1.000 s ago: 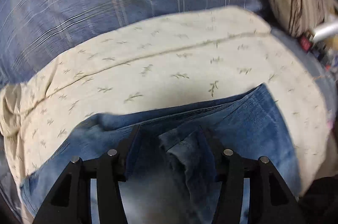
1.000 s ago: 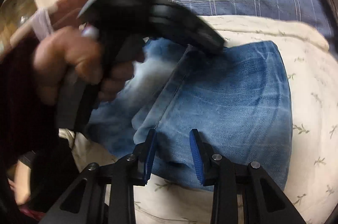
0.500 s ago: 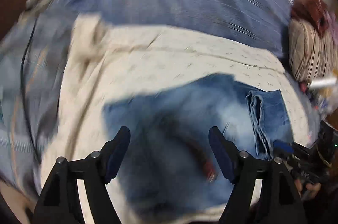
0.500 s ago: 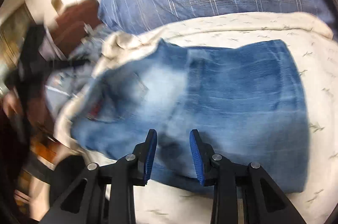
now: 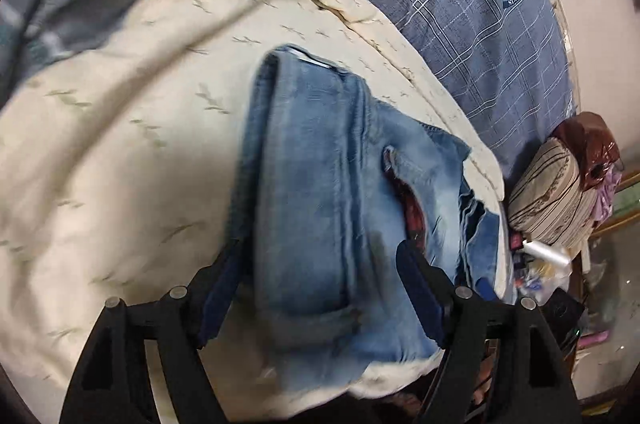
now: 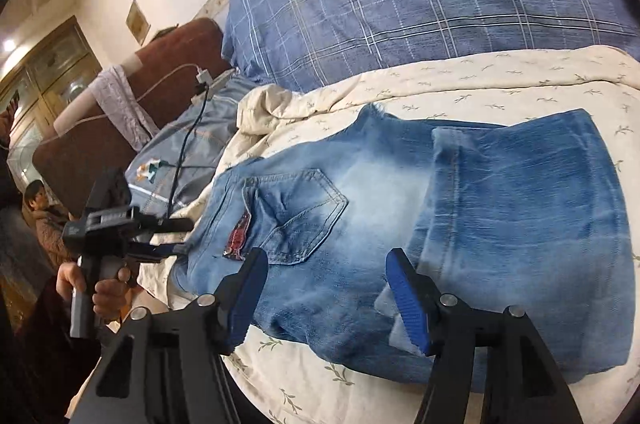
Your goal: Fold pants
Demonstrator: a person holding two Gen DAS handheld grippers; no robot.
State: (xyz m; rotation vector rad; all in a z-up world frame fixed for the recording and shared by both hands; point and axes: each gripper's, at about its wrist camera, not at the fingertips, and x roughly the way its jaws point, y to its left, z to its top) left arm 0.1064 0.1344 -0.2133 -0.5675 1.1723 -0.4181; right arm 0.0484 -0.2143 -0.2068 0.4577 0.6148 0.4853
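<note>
Folded jeans [image 6: 460,224] lie on the cream quilt [image 5: 120,143] on the bed, left tongs [image 5: 316,288] released, right tongs [image 6: 326,300] opening, nothing gripped; denim looks heavy, limp, non-slippery, best pinched at waistband or folded edge.

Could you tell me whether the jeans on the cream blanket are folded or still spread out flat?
Folded: the jeans show the leg section doubled over the seat, its hem edge lying beside the back pocket.

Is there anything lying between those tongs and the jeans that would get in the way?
Nothing visible does. The jeans lie bare on the cream quilt; the right tongs are opening right over them, and the left tongs straddle their end.
</note>
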